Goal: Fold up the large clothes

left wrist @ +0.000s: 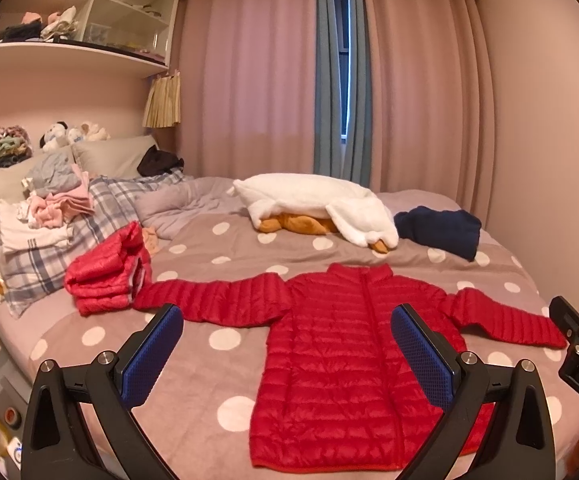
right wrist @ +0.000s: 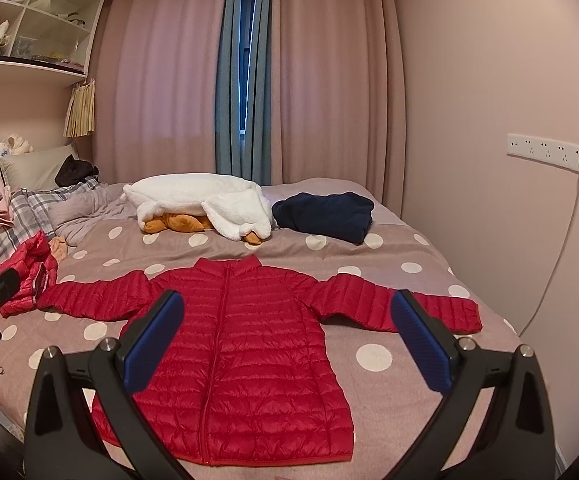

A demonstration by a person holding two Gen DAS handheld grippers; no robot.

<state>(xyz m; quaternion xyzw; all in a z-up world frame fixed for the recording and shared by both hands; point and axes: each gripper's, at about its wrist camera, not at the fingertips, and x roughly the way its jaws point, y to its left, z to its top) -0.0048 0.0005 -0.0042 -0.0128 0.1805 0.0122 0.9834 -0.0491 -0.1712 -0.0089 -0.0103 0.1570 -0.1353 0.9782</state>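
A red quilted puffer jacket (left wrist: 337, 360) lies flat and face up on the polka-dot bed, zipped, both sleeves spread out; it also shows in the right wrist view (right wrist: 249, 356). My left gripper (left wrist: 287, 316) is open and empty, held above the jacket's left half near the bed's front edge. My right gripper (right wrist: 287, 302) is open and empty, held above the jacket's right half. A second red puffer jacket (left wrist: 107, 272) lies folded at the left, touching the spread sleeve's cuff.
A white plush blanket over an orange toy (left wrist: 313, 204) and a dark navy garment (left wrist: 439, 230) lie behind the jacket. Piled clothes (left wrist: 49, 208) and pillows sit at the far left. The wall (right wrist: 489, 200) runs along the bed's right side.
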